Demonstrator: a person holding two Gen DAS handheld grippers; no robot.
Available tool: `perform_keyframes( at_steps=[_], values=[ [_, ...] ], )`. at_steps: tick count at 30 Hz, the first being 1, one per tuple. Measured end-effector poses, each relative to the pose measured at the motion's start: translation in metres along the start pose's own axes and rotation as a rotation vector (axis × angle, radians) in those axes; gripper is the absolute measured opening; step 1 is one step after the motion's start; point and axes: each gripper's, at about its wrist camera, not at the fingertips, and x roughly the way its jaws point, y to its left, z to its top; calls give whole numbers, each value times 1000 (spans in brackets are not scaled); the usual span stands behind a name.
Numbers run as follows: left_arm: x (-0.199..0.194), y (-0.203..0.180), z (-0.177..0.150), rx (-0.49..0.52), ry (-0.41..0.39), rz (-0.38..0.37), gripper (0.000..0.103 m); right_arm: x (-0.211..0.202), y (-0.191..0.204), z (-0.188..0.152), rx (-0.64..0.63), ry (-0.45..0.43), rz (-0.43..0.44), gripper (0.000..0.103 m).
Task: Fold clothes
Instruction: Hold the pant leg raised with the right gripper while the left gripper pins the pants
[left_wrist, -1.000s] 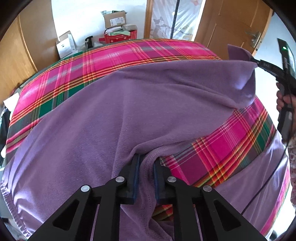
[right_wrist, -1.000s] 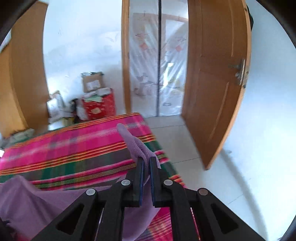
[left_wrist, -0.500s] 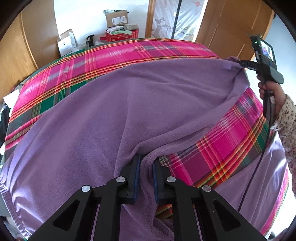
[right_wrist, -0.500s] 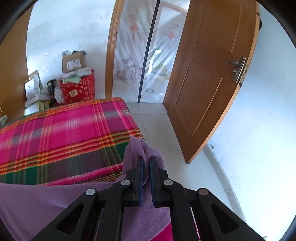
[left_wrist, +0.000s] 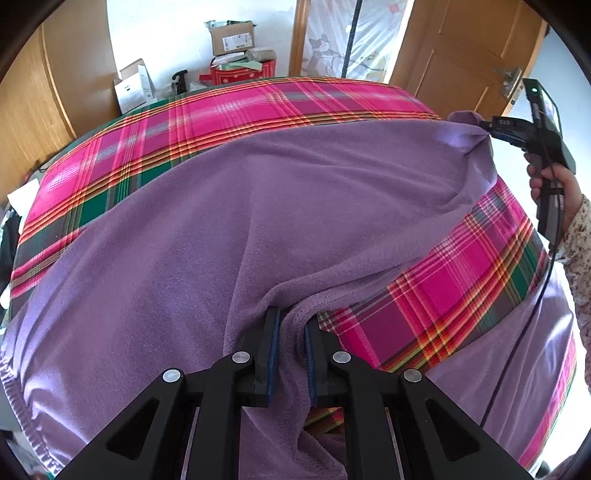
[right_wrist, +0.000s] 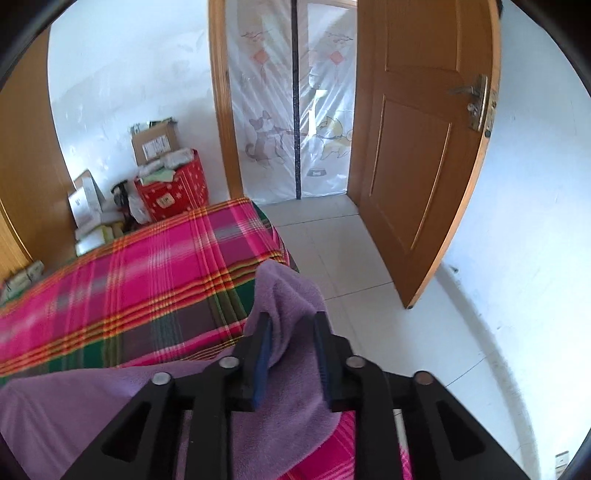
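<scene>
A purple fleece (left_wrist: 229, 236) lies spread over the plaid bed (left_wrist: 258, 107). The left tool (left_wrist: 291, 350) pinches its near hem tightly. The right tool (right_wrist: 291, 354) has just been opening; the fleece corner sits loose between its parted jaws.

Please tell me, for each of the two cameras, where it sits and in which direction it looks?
Left wrist: on the left gripper, looking down over the purple fleece garment on the pink plaid bedcover; jaws pinch fleece; the person's hand shows.
Right wrist: on the right gripper, facing the wooden door; jaws parted around a fleece corner.
Both share garment, bedcover, red box.
</scene>
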Motion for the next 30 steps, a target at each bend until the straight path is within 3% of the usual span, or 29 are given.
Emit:
perform_keyframes(
  at_steps=[6,11,14,20,27,30],
  values=[
    [-7,-1,0,1,-11,-3,13,-13,-35,-11,132,39,114,31],
    [-5,-2,-1,3,-4,1,13,-13,-53,-9,208,34,205,46],
    [-3,-2,0,-7,-2,8,13,-9,-43,-1,168,40,195,46],
    [-2,-2,0,-8,2,14,13,-27,-44,1,166,-57,186,46],
    [2,0,1,-22,5,12,12,-2,-75,-25,214,90,105,46],
    [3,-3,1,-22,8,14,12,14,-83,-34,242,145,139,46]
  ],
)
